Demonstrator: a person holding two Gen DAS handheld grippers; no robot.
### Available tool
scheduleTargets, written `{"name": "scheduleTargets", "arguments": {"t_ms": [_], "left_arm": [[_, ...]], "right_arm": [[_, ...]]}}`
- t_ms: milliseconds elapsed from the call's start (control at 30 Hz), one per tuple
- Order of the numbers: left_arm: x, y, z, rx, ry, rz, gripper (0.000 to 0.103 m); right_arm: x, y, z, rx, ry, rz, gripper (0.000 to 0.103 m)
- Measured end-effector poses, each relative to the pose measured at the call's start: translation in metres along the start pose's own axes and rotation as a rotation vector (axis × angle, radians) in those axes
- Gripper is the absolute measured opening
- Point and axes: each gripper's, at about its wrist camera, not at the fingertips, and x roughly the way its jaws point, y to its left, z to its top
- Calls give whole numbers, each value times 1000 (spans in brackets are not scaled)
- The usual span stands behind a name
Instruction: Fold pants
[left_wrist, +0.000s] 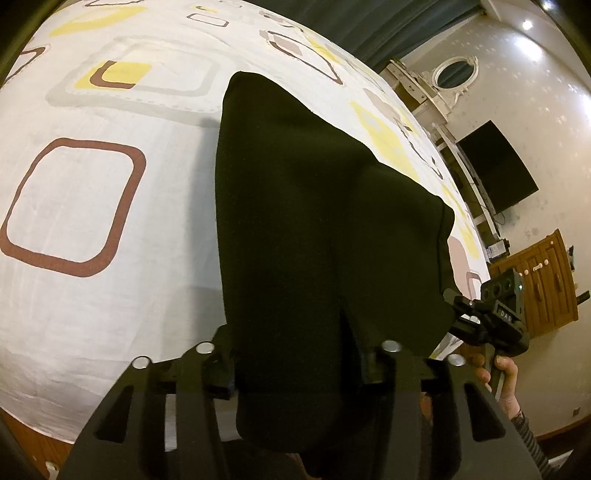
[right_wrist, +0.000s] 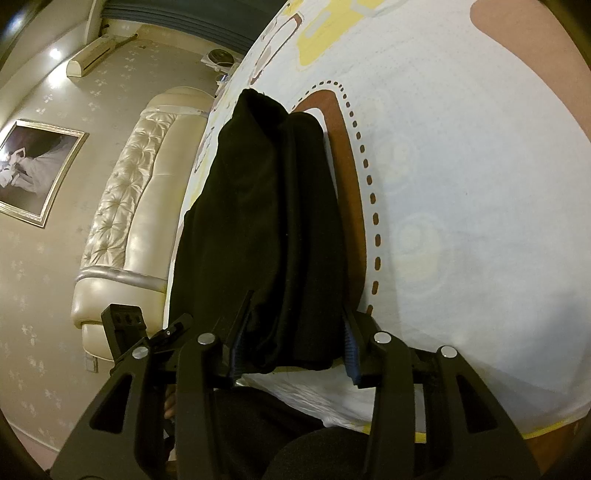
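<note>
The black pants (left_wrist: 314, 221) lay folded into a long strip on the bed (left_wrist: 110, 295), their near end at the bed's near edge and the far end reaching toward the middle of the patterned sheet (right_wrist: 461, 184). The near end sat between the fingers of both tools. The left hand-held gripper (left_wrist: 295, 369) had its fingers on either side of the cloth — whether the pads pressed on it, I could not tell, since the fabric hid them. The right hand-held gripper (right_wrist: 293, 350) held the other corner of that end between its blue-ribbed pads (right_wrist: 351, 350), the cloth bunched between them. A hand (left_wrist: 498, 373) gripped the right tool's handle. Beyond the bed's left side stood a tufted cream headboard (right_wrist: 122, 206) — a framed picture (right_wrist: 33, 170) hung on the wall beside it.
</note>
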Motion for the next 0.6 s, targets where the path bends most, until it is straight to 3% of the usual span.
{"name": "scheduleTargets", "arguments": {"t_ms": [200,300,600], "left_arm": [[-19,13,2,21,-35,-98,75],[-26,23,12,15,-73,-134,76],[20,38,79,-60,-47,-150,78]], "right_arm": [[-12,5,12,-6,-3,21,63],[-15,8,32,-13,-39,33,71],[29,12,104,-5,-28,51,74]]}}
